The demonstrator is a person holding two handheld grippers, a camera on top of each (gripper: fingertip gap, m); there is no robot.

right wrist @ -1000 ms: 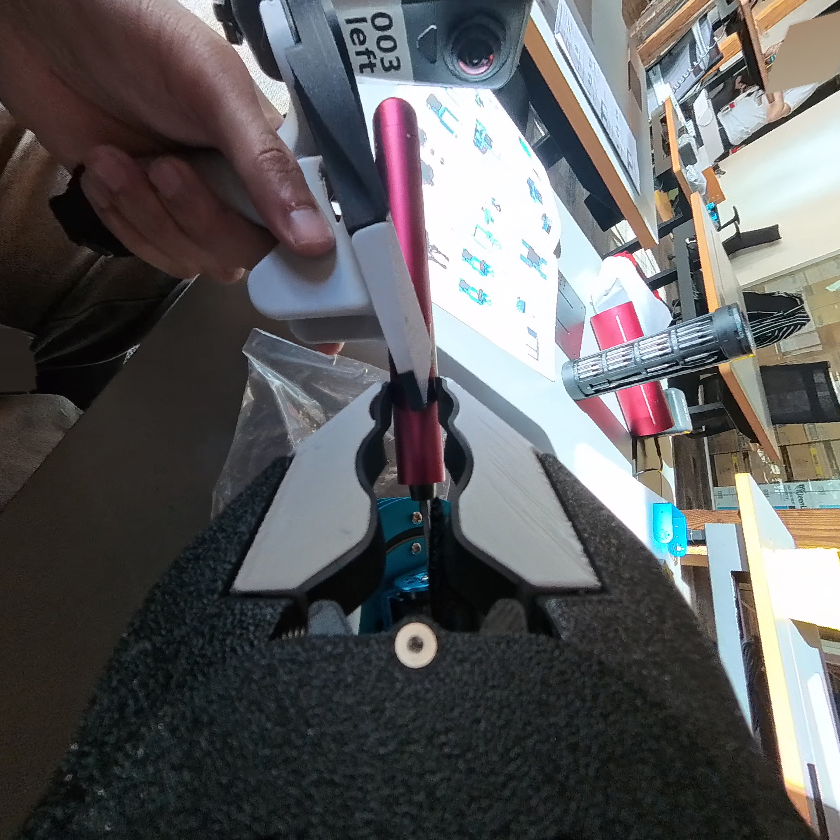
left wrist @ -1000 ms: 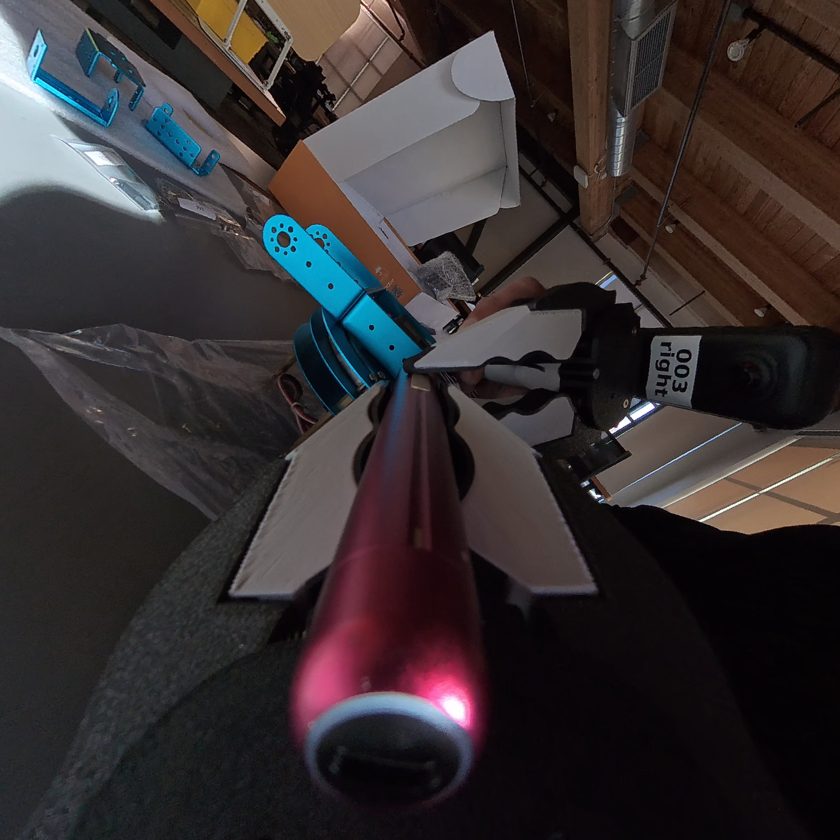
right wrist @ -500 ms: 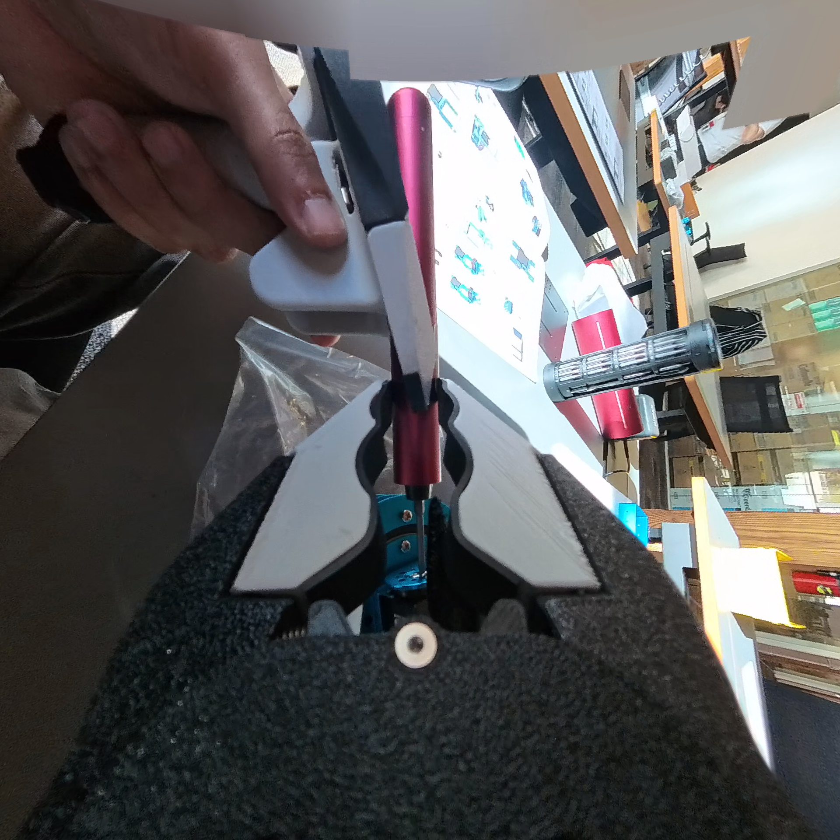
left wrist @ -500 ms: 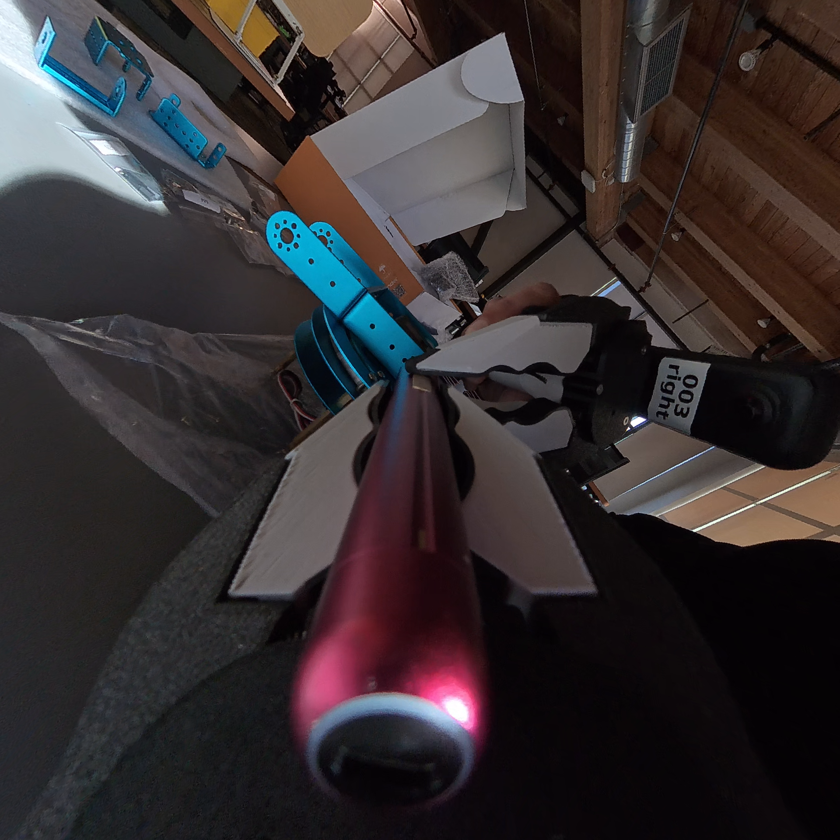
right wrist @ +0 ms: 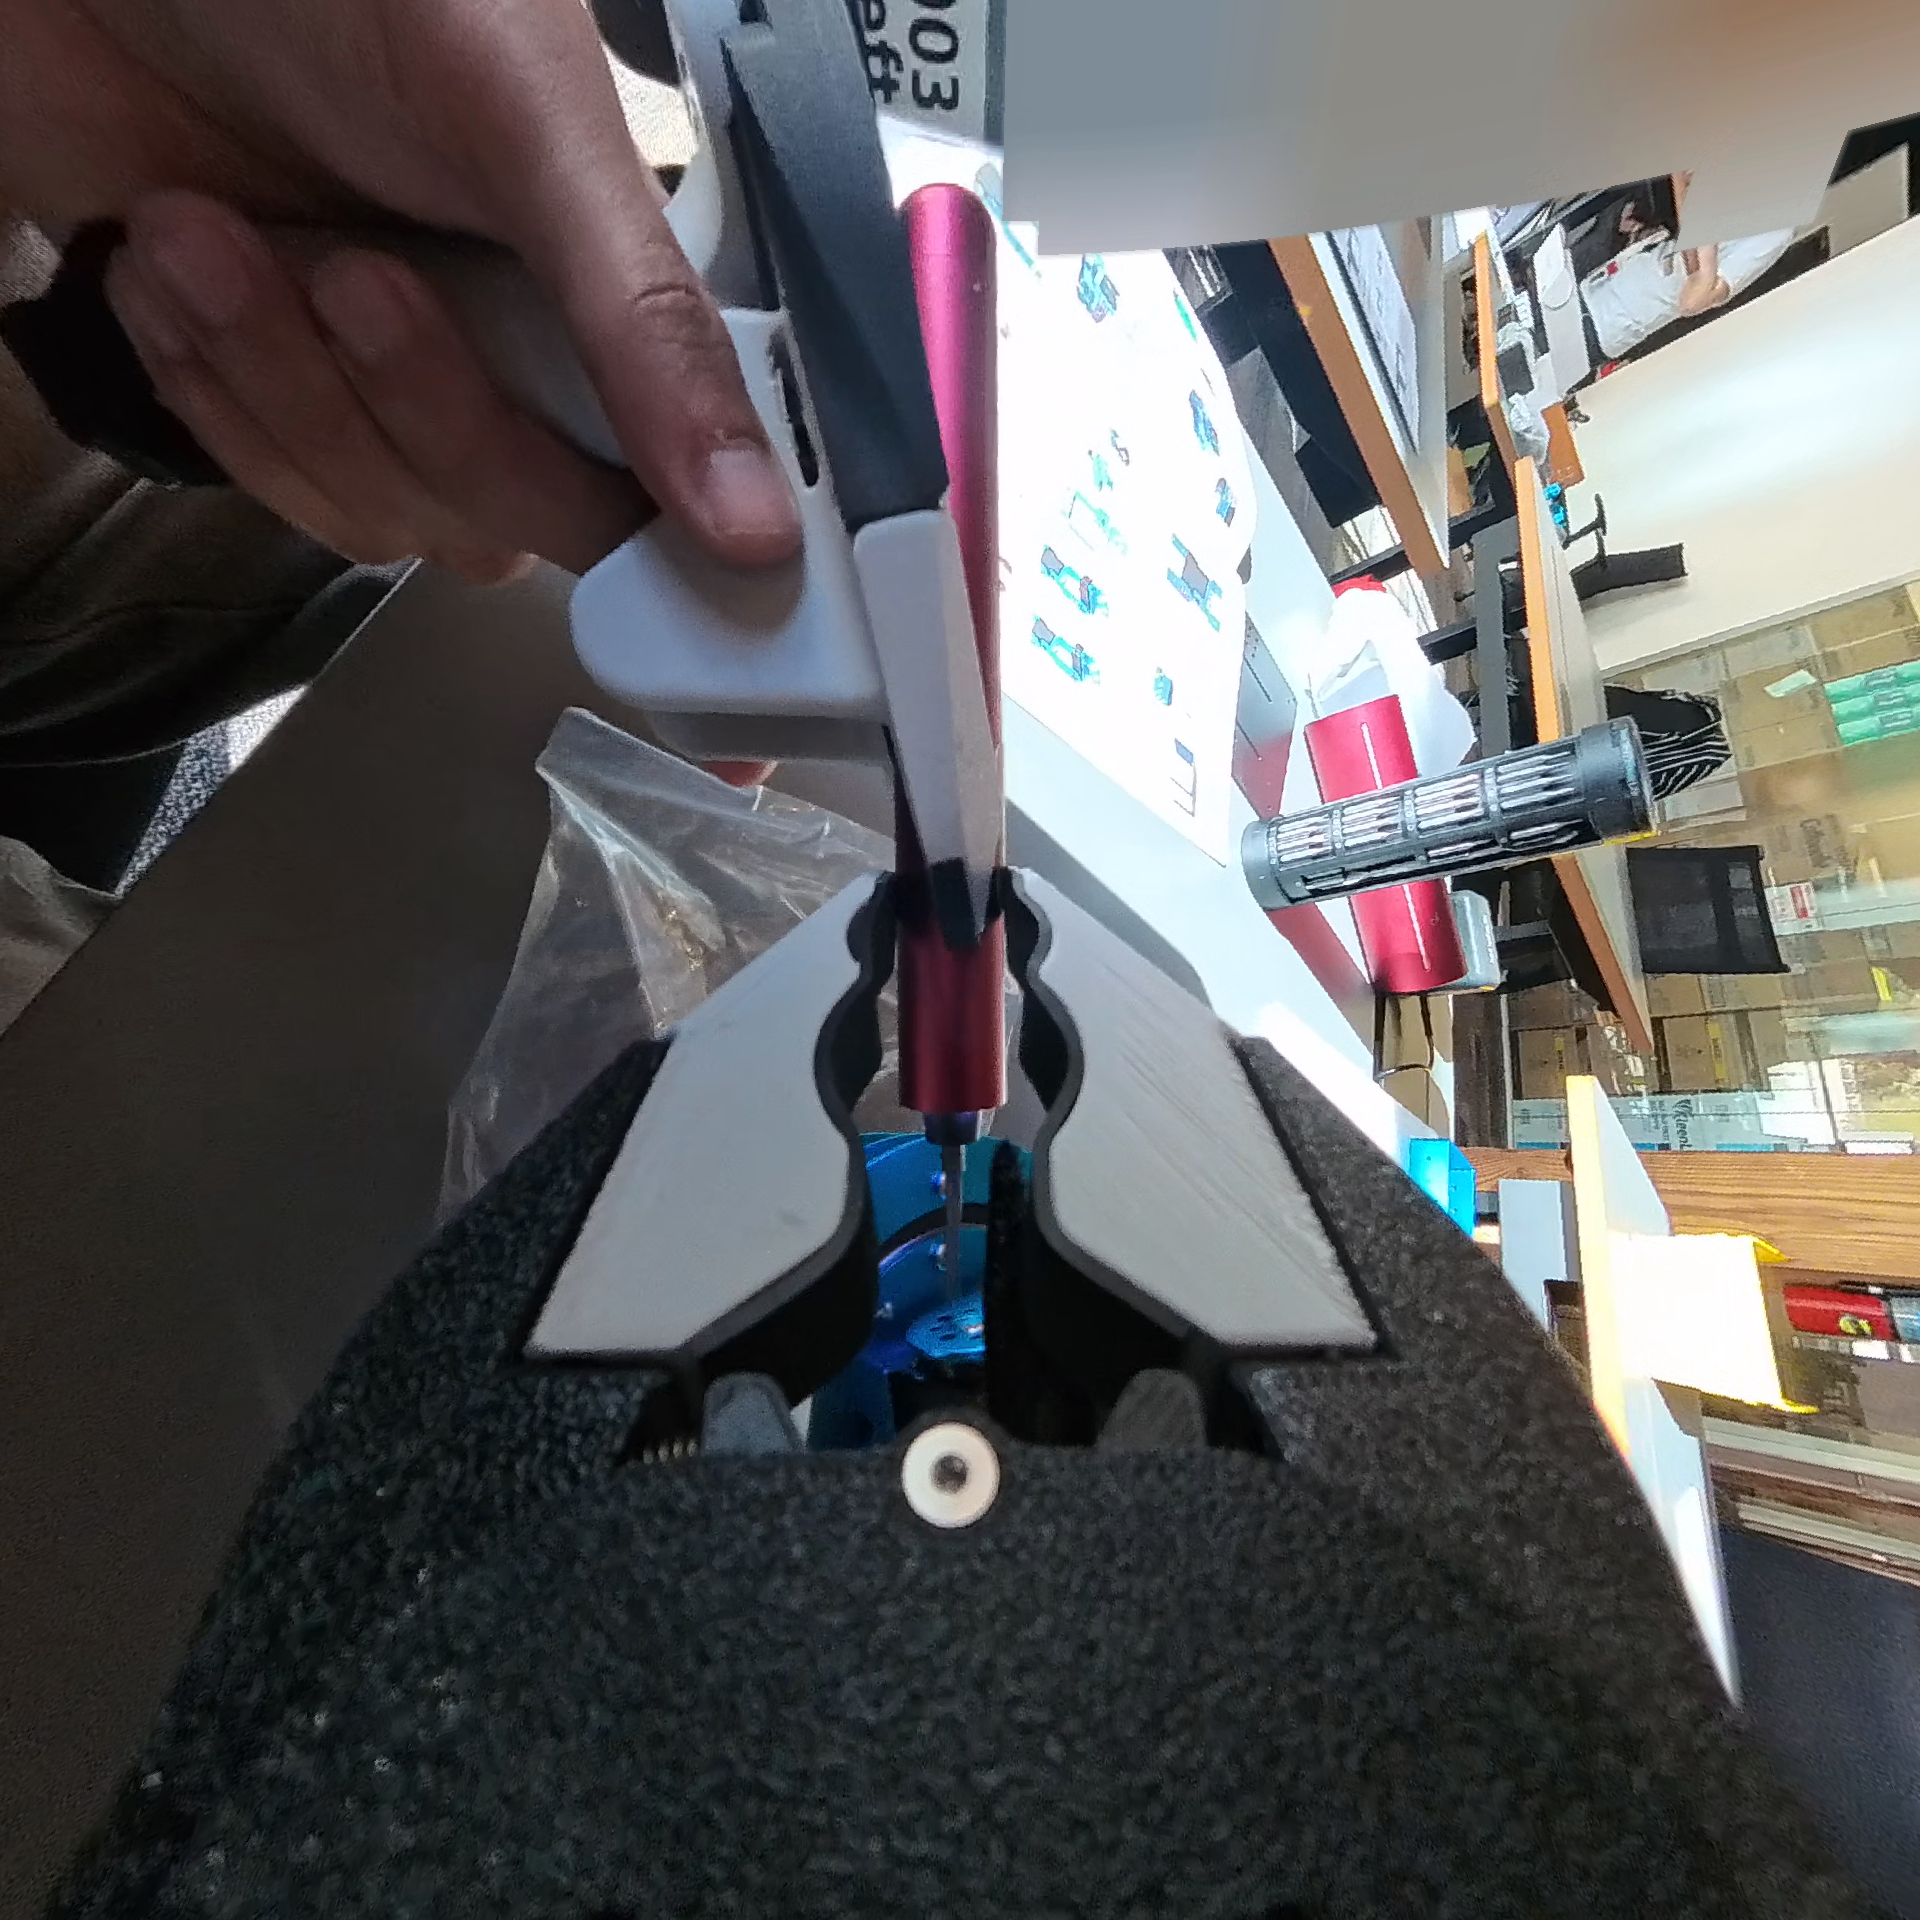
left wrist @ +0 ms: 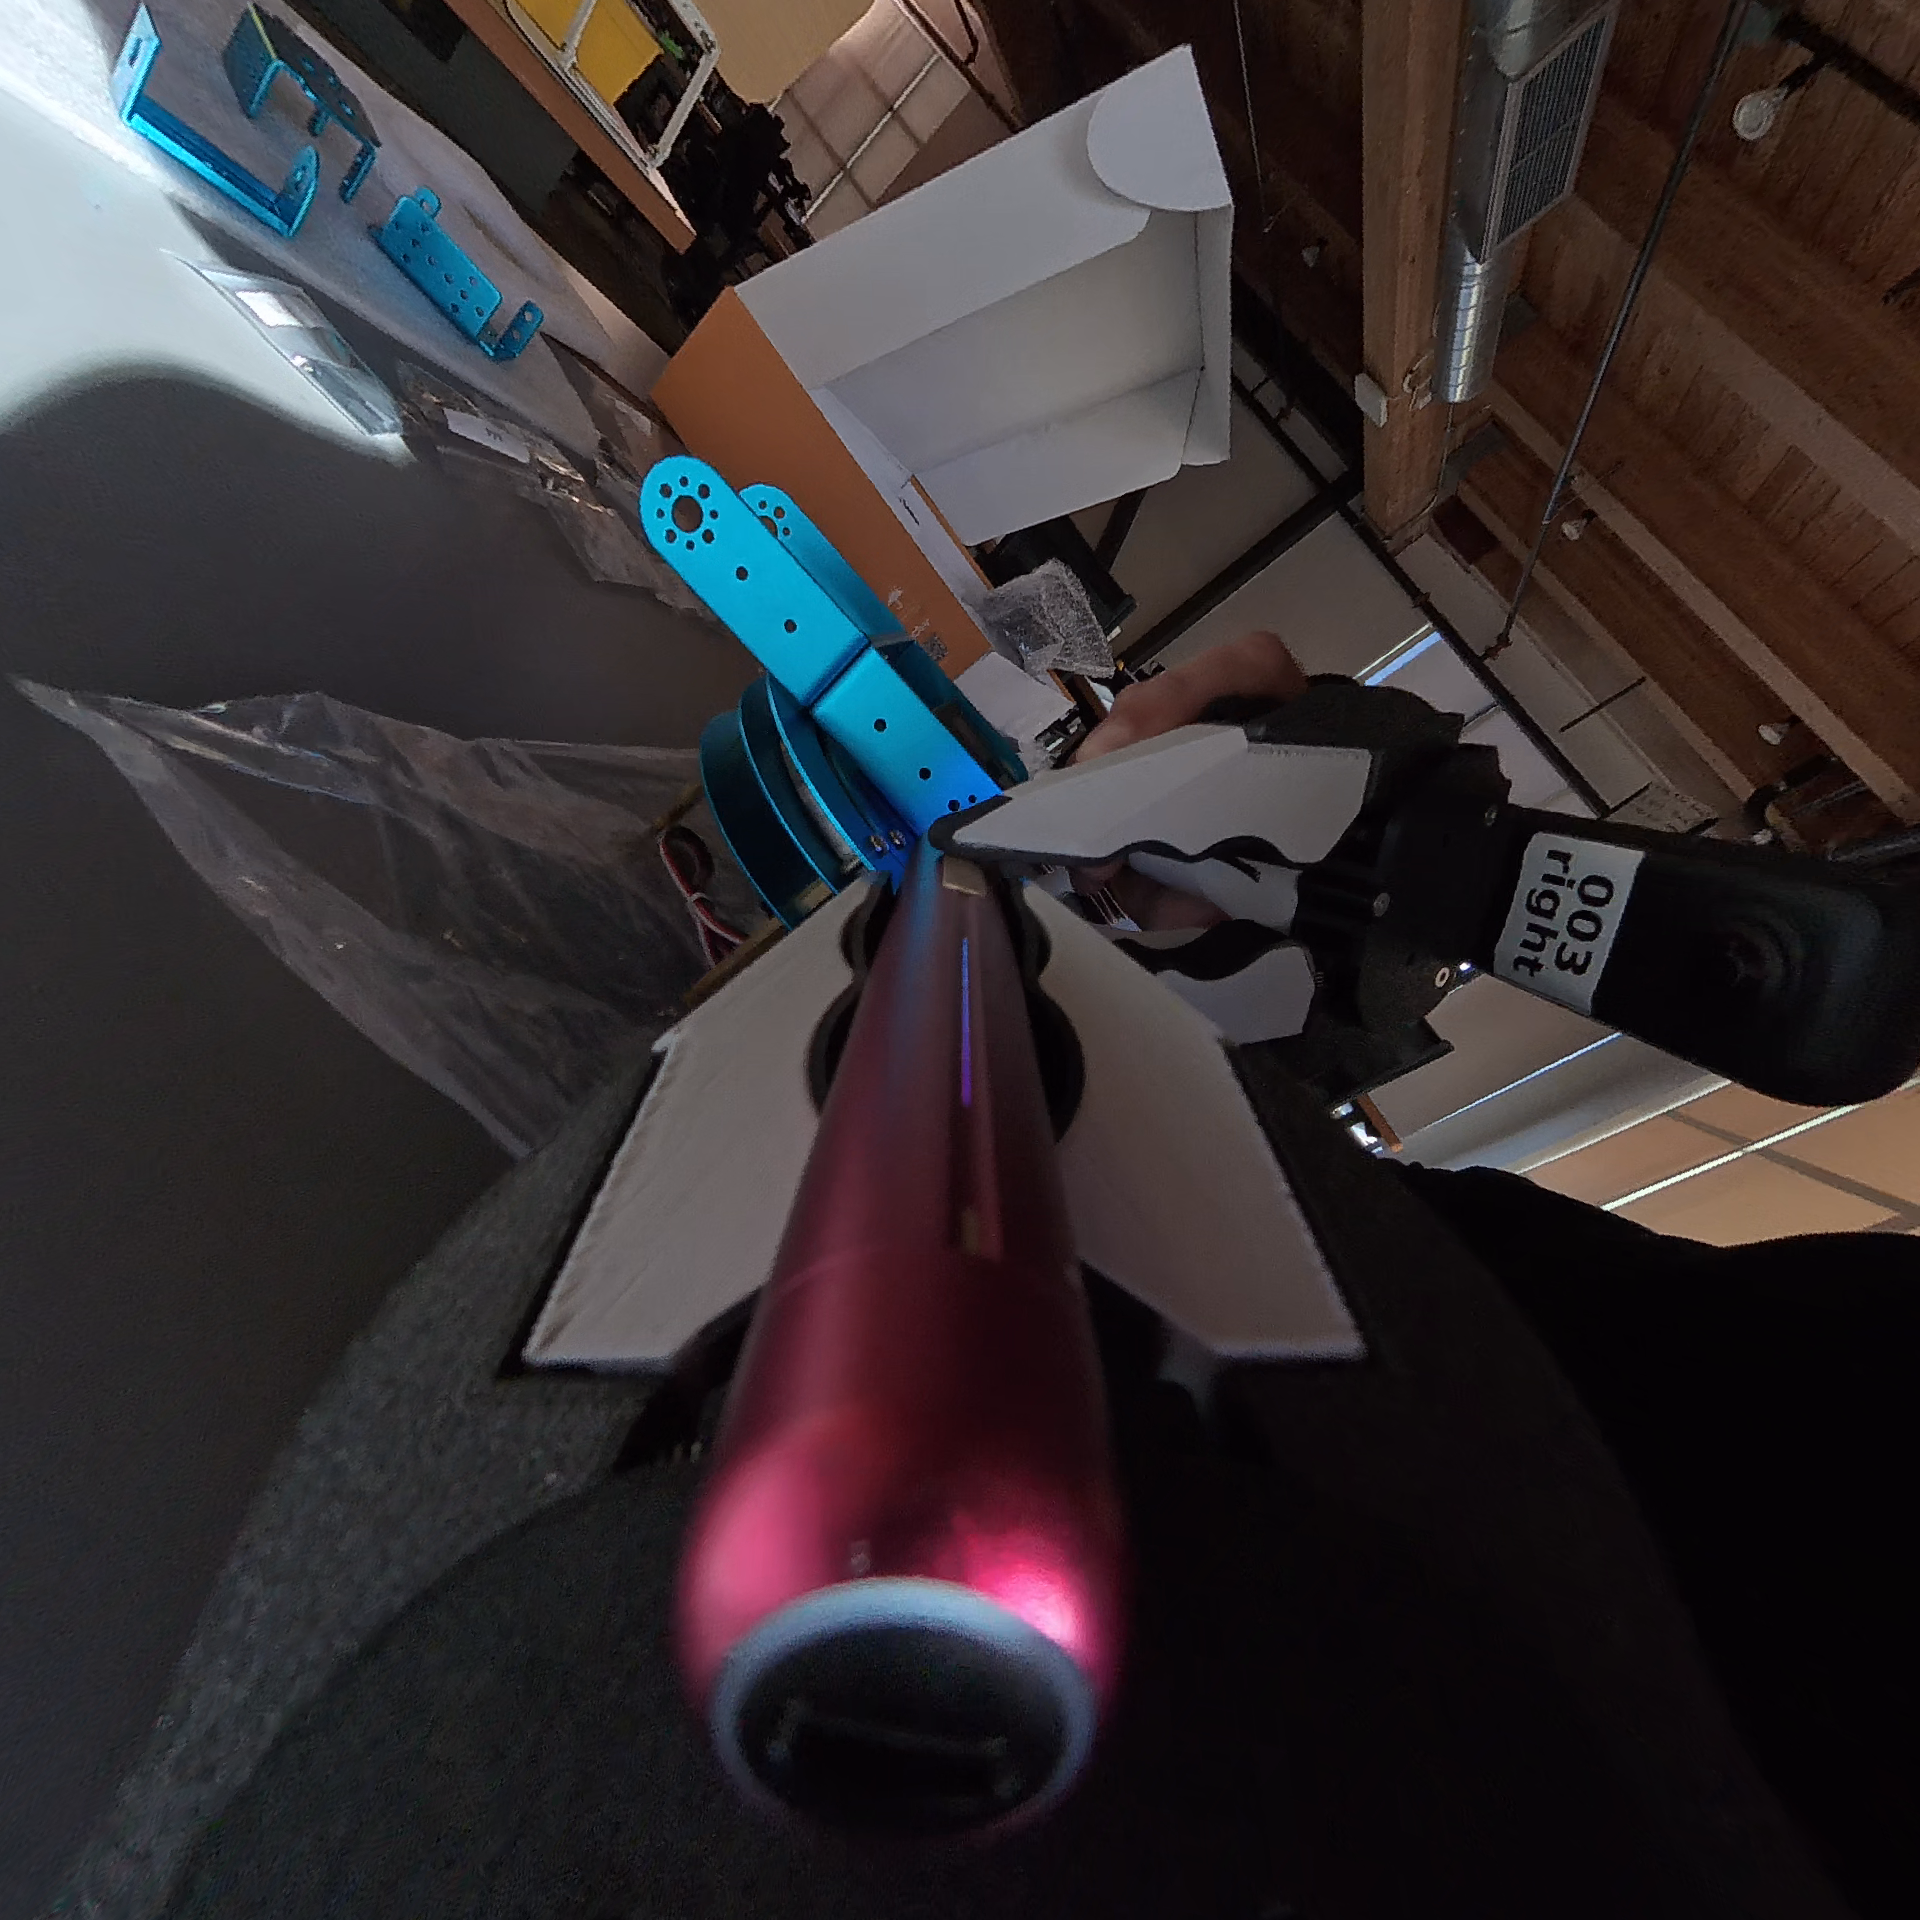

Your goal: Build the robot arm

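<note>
The left gripper point(left wrist: 940, 914) clamps a red screwdriver point(left wrist: 914, 1195). Its thin bit now reaches deeper between the right gripper point(right wrist: 943, 894) fingers than 1 second ago, touching the blue metal assembly point(left wrist: 831, 717) they hold. Clear plastic bag point(left wrist: 436, 862) lies beside.

The left wrist view looks forward along its own two white fingers and down a shiny red metal screwdriver point(left wrist: 914, 1195), which sits very close to the lens and looks blurry. It is tilted, so the wooden ceiling shows. The right wrist view looks along its own fingers from very near too, facing the table. Both views share the screwdriver point(right wrist: 951, 997) and the bright blue metal bracket part point(left wrist: 831, 717).
</note>
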